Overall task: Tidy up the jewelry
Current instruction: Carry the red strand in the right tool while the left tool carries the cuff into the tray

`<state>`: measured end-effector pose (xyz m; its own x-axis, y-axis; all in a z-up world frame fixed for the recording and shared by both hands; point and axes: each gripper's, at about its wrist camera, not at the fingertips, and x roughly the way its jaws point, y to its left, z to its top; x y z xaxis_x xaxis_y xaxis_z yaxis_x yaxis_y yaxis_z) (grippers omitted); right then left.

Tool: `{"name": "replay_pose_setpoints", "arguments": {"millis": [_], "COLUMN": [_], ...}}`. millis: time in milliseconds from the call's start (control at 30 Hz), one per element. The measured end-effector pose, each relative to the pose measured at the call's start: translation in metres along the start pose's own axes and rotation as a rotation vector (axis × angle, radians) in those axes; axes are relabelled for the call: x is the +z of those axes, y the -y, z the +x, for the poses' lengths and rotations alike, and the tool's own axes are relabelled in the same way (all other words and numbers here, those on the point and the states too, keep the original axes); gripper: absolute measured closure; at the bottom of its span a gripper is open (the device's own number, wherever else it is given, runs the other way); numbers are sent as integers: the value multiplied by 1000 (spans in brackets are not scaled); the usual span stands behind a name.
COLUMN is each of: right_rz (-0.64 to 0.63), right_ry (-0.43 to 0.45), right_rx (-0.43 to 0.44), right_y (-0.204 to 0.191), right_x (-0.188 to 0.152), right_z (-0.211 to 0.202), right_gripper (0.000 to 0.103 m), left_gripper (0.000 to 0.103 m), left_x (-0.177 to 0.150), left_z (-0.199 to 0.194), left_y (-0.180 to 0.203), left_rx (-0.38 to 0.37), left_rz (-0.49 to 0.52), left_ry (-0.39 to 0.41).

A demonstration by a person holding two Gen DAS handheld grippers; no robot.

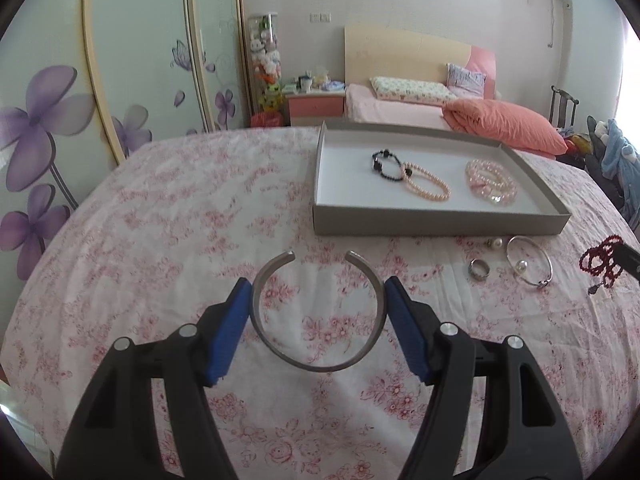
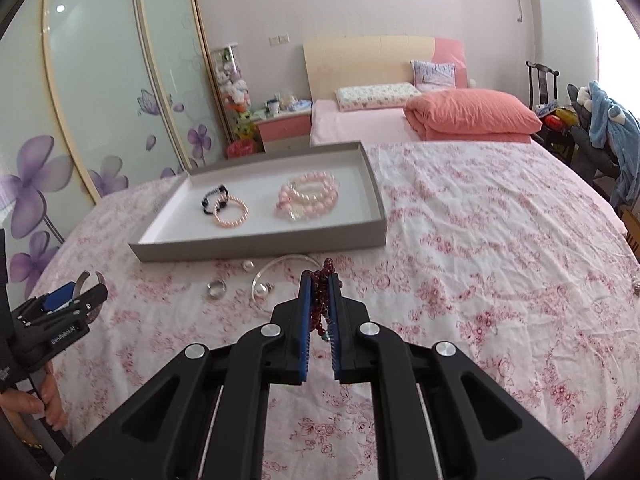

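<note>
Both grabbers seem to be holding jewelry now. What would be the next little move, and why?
Probably carry both pieces to the tray: the left hand-held gripper clamps the open metal bangle, the right hand-held gripper pinches dark red beads, and bracelets already lie there.

Home bedroom, bed (image 2: pixel 360 124), pillows (image 2: pixel 472 114), nightstand (image 2: pixel 284 126), wardrobe (image 2: pixel 100 92)

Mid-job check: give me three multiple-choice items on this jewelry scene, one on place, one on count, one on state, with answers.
1. Where does the ring lie?
A. in the tray
B. on the cloth before the tray
C. in a claw

2. How many pieces lie in the tray?
A. one
B. three
C. five

3. What does the left claw hold?
A. an open metal cuff
B. red beads
C. nothing

Answers:
1 B: it sits on the floral cloth outside the tray wall.
2 B: black bracelet, pink bracelet, pink bead bundle.
3 A: its pads press the cuff; the right claw has the red beads.
</note>
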<state>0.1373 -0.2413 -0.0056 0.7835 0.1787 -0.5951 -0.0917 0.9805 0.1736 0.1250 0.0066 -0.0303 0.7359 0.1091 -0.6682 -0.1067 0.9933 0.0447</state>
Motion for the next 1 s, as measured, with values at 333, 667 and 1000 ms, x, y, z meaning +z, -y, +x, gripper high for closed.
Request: {"name": "replay_pose_setpoints", "arguments": {"millis": [333, 667, 1000], "right_rz": [-40, -83, -97], "right_ry": [124, 223, 274], "right_rx": [11, 14, 14], "right_y": [-12, -25, -26], "right_x": [10, 16, 20], "right_z": [-27, -47, -58], "right_gripper": [94, 94, 94], "left_gripper": [37, 37, 37], "left_x": [6, 13, 16], "left_z": [-25, -52, -66], "left_y": [10, 14, 17], "left_rx": [25, 18, -2], "left_rz": [44, 54, 58], "left_ry": [128, 250, 303]}}
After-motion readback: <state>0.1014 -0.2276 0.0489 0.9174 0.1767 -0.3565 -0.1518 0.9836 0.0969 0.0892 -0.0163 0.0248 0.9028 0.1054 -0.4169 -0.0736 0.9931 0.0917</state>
